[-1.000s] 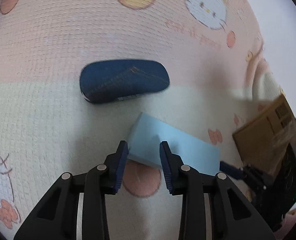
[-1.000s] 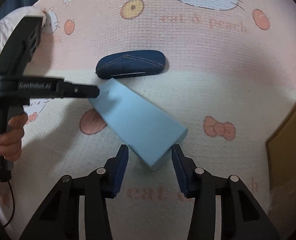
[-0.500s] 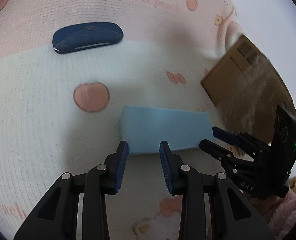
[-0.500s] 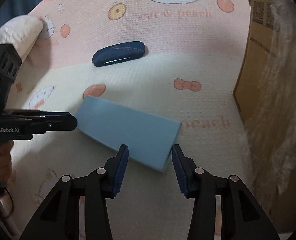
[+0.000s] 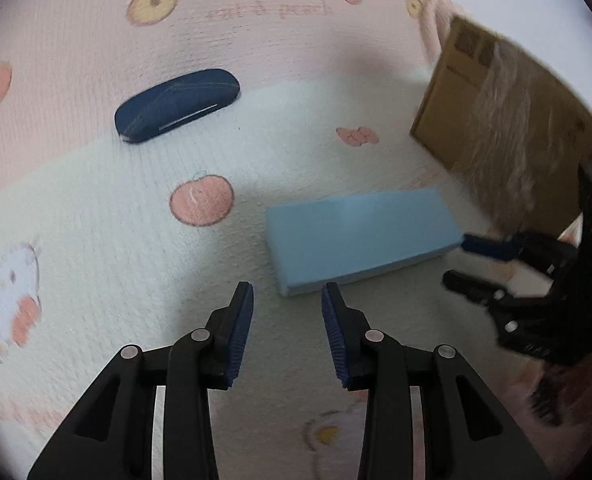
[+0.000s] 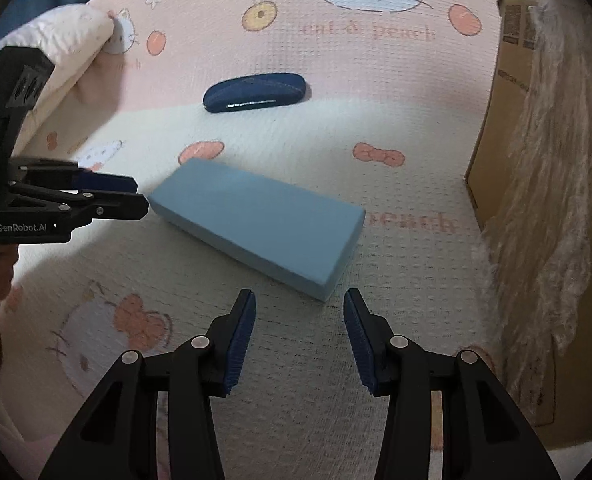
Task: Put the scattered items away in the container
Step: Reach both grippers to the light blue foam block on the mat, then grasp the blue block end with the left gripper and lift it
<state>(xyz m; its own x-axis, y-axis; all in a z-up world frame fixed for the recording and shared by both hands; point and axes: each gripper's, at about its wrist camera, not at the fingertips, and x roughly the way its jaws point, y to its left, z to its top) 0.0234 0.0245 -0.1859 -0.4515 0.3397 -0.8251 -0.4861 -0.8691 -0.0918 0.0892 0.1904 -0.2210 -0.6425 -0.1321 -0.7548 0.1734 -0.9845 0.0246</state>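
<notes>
Blue foam block [image 6: 262, 224] is seen lying flat on the patterned blanket [image 6: 336, 128], between the two grippers and free of both. Left gripper [image 5: 287, 294] fingers are opening, nothing between them; right gripper [image 6: 299, 300] fingers are parted, empty, just short of the block's corner. A dark glasses case [image 6: 255, 92] lies farther back. A cardboard box [image 6: 496, 128] stands at the right, draped with fluffy material.

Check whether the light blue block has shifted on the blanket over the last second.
Yes. The light blue block has slid away from the dark blue case, which its corner nearly reached earlier, toward the cardboard box.
</notes>
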